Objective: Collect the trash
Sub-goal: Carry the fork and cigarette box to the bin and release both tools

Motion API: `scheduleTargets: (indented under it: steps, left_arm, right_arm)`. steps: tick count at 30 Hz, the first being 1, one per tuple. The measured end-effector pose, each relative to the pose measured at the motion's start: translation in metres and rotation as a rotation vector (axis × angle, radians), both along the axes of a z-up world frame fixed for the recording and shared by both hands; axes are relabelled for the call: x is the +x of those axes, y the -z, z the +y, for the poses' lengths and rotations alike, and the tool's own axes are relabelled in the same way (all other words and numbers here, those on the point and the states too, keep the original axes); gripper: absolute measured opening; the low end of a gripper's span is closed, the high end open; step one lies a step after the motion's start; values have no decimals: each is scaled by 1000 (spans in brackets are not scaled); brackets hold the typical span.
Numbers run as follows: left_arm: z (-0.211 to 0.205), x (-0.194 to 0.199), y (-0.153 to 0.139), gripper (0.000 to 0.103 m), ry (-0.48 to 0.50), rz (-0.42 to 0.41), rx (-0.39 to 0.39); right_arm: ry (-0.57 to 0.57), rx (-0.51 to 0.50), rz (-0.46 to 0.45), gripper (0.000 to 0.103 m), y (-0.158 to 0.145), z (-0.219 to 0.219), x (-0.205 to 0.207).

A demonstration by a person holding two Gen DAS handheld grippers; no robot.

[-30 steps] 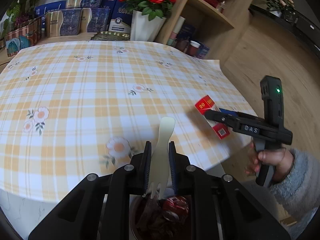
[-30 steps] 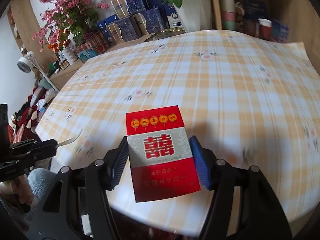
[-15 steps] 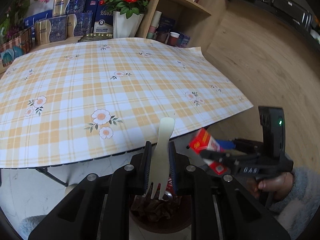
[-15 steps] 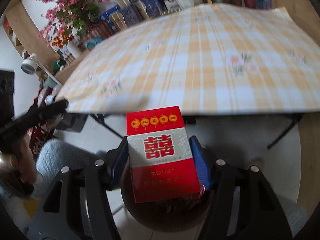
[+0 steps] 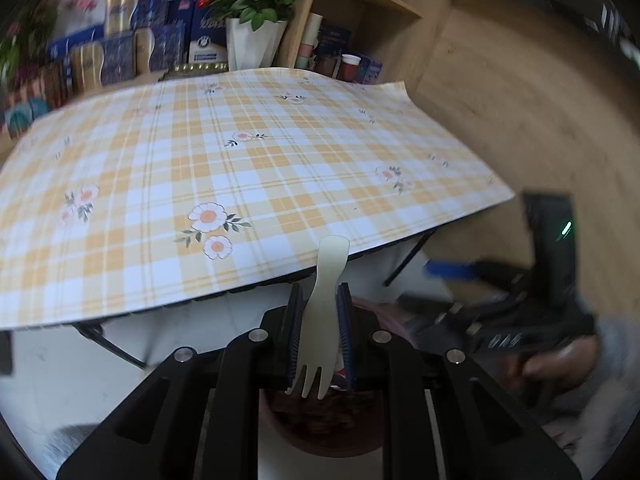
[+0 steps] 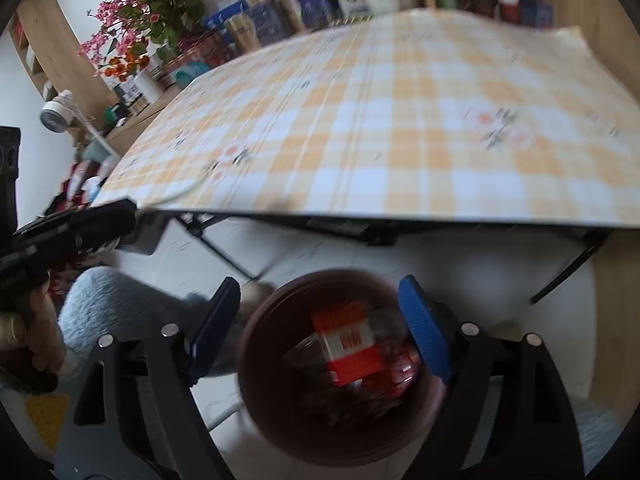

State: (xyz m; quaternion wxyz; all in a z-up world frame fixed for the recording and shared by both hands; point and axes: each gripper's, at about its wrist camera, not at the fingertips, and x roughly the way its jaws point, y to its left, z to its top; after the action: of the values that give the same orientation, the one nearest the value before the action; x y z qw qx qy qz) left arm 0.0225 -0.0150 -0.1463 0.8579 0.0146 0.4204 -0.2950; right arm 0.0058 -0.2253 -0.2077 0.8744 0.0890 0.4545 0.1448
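Observation:
My left gripper [image 5: 319,332] is shut on a pale plastic fork [image 5: 320,320], tines toward the camera, handle pointing out over the table's edge. Under it sits the brown trash bin [image 5: 320,436] on the floor. In the right wrist view my right gripper [image 6: 320,320] hangs over that same bin [image 6: 276,416]; its jaws are opening and nothing touches the blue pads. The red and white cigarette pack [image 6: 348,340] lies blurred inside the bin among other red scraps. The right gripper also shows at the right of the left wrist view [image 5: 452,276].
A table with a yellow plaid flowered cloth [image 5: 240,168] stands just beyond the bin, its black folding legs [image 6: 224,252] beside it. Boxes, flower pots and a wooden shelf [image 5: 360,12] line the far side. A person's grey sleeve [image 6: 120,304] sits left of the bin.
Both grippers came off the table's edge and down over the bin. The right gripper let go of the cigarette pack, which dropped into the bin. The left still holds the fork.

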Motion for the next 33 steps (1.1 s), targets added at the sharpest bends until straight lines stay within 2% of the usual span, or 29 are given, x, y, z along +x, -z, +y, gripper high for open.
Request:
scheduleTargets:
  steps: [5, 8, 9, 15, 21, 23, 24, 27, 30, 33]
  left_arm:
    - [-12, -3, 18, 17, 54, -11, 34]
    - [-13, -3, 30, 17, 65, -10, -1]
    - [-13, -2, 36, 17, 75, 2, -25]
    - [-18, -6, 70, 17, 105, 79, -37]
    - [-37, -10, 99, 19, 168, 129, 63]
    - [-40, -10, 101, 56, 167, 114, 83]
    - [-39, -10, 99, 81, 161, 98, 77]
    - [-33, -9, 95, 84, 132, 74, 49]
    - [-20, -1, 95, 90, 53, 74, 44]
    - [-9, 6, 92, 90, -14, 85, 24]
  right_arm:
    - [92, -17, -53, 92, -13, -26, -2]
    - [129, -25, -66, 94, -17, -39, -5]
    - [137, -28, -66, 94, -18, -42, -6]
    - [190, -32, -83, 96, -19, -52, -16]
    - [189, -46, -37, 97, -2, -45, -16]
    - [176, -57, -33, 97, 1, -39, -16]
    - [165, -71, -31, 97, 2, -36, -16]
    - [138, -103, -25, 97, 5, -27, -17]
    - [121, -116, -21, 97, 7, -23, -18]
    - [117, -119, -19, 97, 7, -21, -18]
